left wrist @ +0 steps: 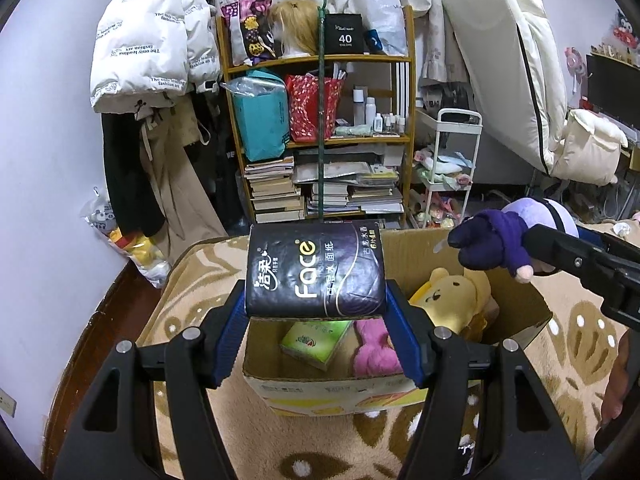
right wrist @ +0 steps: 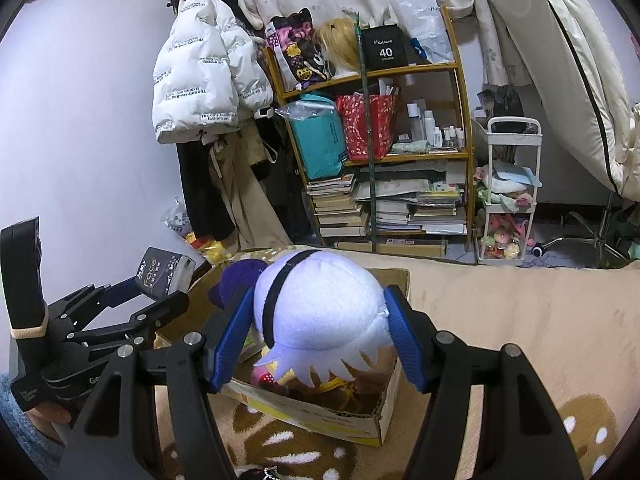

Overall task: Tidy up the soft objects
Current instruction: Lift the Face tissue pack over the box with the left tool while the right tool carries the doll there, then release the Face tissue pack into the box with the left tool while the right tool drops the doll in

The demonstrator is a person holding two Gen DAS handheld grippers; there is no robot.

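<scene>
My left gripper (left wrist: pixel 316 312) is shut on a black tissue pack (left wrist: pixel 316 272) printed "Face", held over the near left part of an open cardboard box (left wrist: pixel 336 390). Inside the box lie a yellow bear plush (left wrist: pixel 456 300), a pink soft toy (left wrist: pixel 376 348) and a green tissue pack (left wrist: pixel 316 340). My right gripper (right wrist: pixel 318 320) is shut on a pale lilac plush (right wrist: pixel 320 312) with a purple body (left wrist: pixel 492 246), held above the box (right wrist: pixel 320 412). The left gripper with the pack (right wrist: pixel 164 274) shows at the left of the right wrist view.
The box stands on a beige and brown patterned blanket (left wrist: pixel 360 448). Behind it are a wooden shelf (left wrist: pixel 320 136) with books and bags, hanging coats (left wrist: pixel 152 48), a white trolley (left wrist: pixel 448 168) and a leaning mattress (left wrist: pixel 516 60).
</scene>
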